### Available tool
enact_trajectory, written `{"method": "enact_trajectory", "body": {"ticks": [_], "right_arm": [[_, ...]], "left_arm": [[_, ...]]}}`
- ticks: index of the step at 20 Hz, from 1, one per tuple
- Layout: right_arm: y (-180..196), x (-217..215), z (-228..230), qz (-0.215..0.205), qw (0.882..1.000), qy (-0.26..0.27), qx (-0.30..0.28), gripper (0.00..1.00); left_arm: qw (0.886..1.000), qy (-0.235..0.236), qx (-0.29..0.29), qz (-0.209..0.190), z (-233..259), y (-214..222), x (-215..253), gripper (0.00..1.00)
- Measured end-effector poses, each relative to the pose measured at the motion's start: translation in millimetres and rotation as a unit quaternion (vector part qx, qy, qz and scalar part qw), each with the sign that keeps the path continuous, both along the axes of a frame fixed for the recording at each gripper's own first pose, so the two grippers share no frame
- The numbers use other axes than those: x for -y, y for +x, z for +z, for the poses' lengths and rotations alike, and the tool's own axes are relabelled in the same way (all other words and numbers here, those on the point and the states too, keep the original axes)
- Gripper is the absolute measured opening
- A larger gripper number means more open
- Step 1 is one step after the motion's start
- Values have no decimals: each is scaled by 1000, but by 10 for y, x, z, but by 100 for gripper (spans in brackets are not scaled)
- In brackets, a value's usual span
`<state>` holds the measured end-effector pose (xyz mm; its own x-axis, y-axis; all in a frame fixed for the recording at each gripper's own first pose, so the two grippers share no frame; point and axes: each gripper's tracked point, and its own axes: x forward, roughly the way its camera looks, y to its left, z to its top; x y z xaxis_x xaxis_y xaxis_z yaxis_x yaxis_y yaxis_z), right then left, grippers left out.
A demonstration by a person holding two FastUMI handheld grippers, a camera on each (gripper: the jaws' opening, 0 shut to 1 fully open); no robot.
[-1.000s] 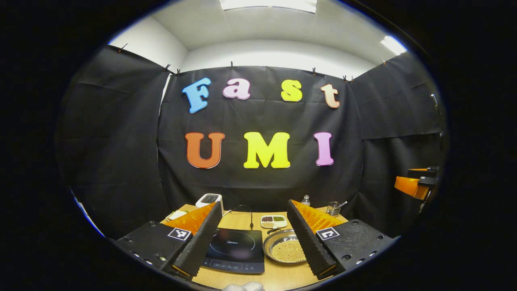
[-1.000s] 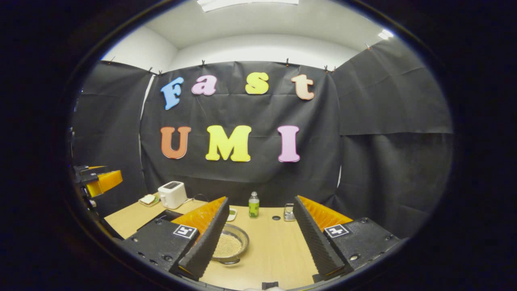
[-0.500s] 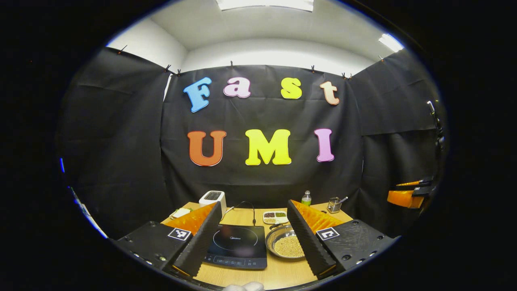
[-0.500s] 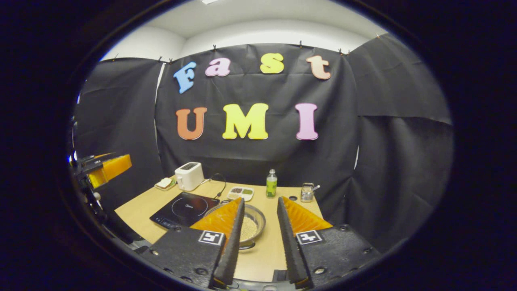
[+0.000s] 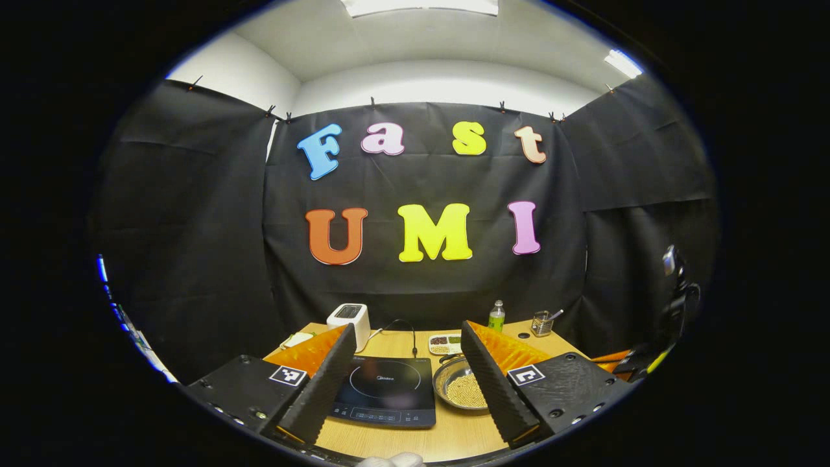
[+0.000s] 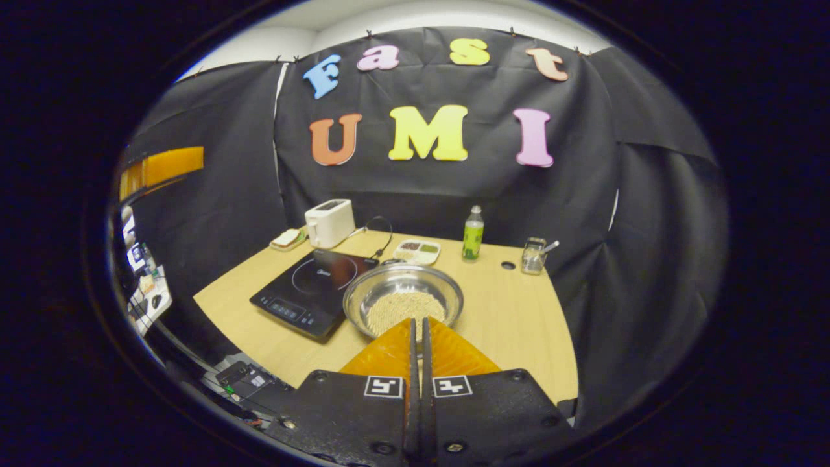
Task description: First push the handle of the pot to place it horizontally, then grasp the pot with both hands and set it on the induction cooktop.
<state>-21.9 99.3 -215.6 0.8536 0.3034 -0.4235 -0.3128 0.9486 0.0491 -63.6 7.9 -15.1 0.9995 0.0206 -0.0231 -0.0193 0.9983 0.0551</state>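
A steel pot [image 6: 402, 295] holding pale grains stands on the wooden table [image 6: 512, 324], just right of the black induction cooktop [image 6: 310, 290]. A small dark handle [image 6: 391, 262] shows at the pot's far rim. My right gripper [image 6: 418, 320] is shut with nothing between its fingers, and its tips point at the pot's near rim; contact cannot be told. My left gripper [image 5: 408, 326] is held open above the table's near edge, framing the cooktop [image 5: 384, 388] and the pot [image 5: 462, 388]. The left gripper's finger [image 6: 162, 167] shows high at the left in the right gripper view.
Along the back of the table stand a white toaster [image 6: 329, 222], a divided dish [image 6: 418, 251], a green bottle [image 6: 473, 233] and a small cup with a spoon [image 6: 533, 255]. A cable [image 6: 382, 237] runs from the cooktop toward the wall.
My right gripper has gone from wide open to shut, tilted downward and come closer to the pot. The left gripper has stayed open and shifted only slightly.
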Motion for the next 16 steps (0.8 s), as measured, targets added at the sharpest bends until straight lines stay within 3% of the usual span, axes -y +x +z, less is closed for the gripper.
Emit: {"method": "enact_trajectory", "body": {"ticks": [6, 16], "right_arm": [[169, -343, -884, 36, 995, 11, -92, 4], [681, -768, -1530, 70, 985, 10, -156, 4]], "left_arm": [[1000, 12, -11, 16, -38, -73, -104, 96], [997, 2, -26, 71, -102, -193, -218, 96]]}}
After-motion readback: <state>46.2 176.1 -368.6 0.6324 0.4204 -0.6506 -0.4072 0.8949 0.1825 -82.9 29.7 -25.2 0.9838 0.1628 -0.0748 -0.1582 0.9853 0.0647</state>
